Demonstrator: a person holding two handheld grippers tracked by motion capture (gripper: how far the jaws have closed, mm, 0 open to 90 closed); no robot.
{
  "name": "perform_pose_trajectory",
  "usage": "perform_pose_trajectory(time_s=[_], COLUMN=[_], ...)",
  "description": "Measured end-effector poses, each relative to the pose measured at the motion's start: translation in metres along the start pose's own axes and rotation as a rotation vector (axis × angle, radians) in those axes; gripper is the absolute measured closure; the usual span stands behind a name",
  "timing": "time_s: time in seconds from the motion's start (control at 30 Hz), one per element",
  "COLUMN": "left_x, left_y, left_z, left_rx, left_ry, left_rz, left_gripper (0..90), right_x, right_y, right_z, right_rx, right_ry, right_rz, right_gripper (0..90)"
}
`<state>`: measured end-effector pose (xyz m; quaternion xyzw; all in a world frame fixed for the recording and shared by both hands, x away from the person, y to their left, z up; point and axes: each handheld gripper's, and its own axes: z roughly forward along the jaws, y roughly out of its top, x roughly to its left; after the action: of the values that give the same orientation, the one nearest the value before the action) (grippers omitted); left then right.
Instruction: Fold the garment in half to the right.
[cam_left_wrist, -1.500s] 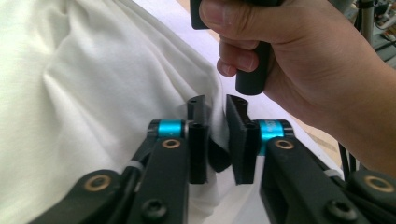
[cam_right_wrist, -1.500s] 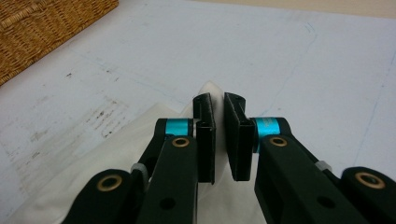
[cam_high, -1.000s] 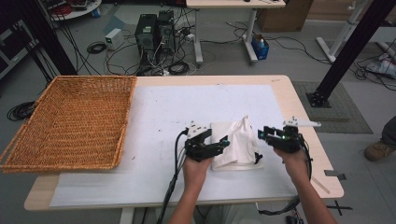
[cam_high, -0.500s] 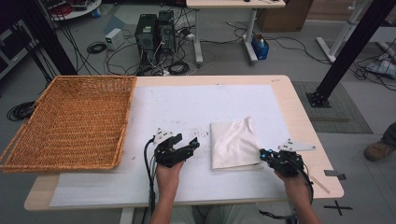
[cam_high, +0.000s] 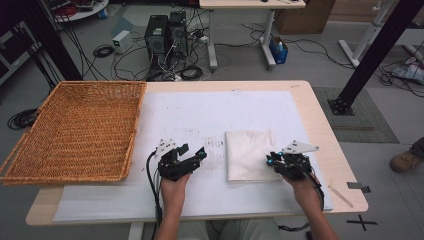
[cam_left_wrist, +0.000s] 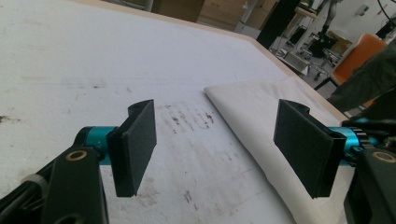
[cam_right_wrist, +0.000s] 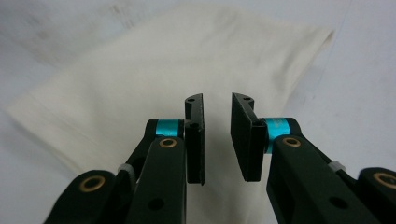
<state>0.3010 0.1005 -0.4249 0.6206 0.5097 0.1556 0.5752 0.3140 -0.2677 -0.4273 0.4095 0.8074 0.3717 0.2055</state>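
The folded white cloth (cam_high: 249, 154) lay flat on the surface (cam_high: 305, 105), right of centre and low in the high view, its long axis running from the near edge toward the far edge of the frame. The right gripper (cam_high: 273, 160) sat at the cloth's lower right edge, its tips touching or just over that border, so the right hand (cam_high: 303, 190) was plainly the nearer one. In the right gripper view the cloth (cam_right_wrist: 154, 79) spread out directly ahead of and beneath the jaws, which stood narrow with a slim gap and nothing pinched between them; they had just been opening a little from a near-closed stance. The hand came in from the bottom right of the high view, the forearm angled up and to the left, the gripper pointing left across the cloth's edge.

The left gripper (cam_high: 192, 156) rested left of the cloth, apart from it, with bare stained surface between. Its jaws stood wide and empty, aimed toward the right of the frame; in the left gripper view the cloth (cam_left_wrist: 261, 121) lay ahead and to the right, its near long edge passing under the right-hand jaw. The wicker basket (cam_high: 70, 130) stood well apart in the left of the high view.
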Motion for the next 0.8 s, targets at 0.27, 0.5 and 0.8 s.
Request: perform_pose_trajectory(time_s=[0.27, 0.5, 0.8], left_x=[0.008, 0.005, 0.003], left_y=[0.005, 0.008, 0.015], left_z=[-0.009, -0.015, -0.016], left_rx=[-0.037, -0.033, -0.04], left_ry=[-0.022, -0.043, -0.05], left_rz=[0.009, 0.033, 0.057], left_gripper=[22.5, 22.5, 22.4], right_x=[-0.019, -0.049, -0.062], right_y=[-0.028, -0.03, -0.022], right_z=[-0.01, -0.04, -0.053], right_rx=[-0.083, -0.181, -0.224], right_ry=[0.025, -0.064, -0.139], right_rz=[0.122, 0.202, 0.19], right_gripper=[53.0, 20.1, 10.9])
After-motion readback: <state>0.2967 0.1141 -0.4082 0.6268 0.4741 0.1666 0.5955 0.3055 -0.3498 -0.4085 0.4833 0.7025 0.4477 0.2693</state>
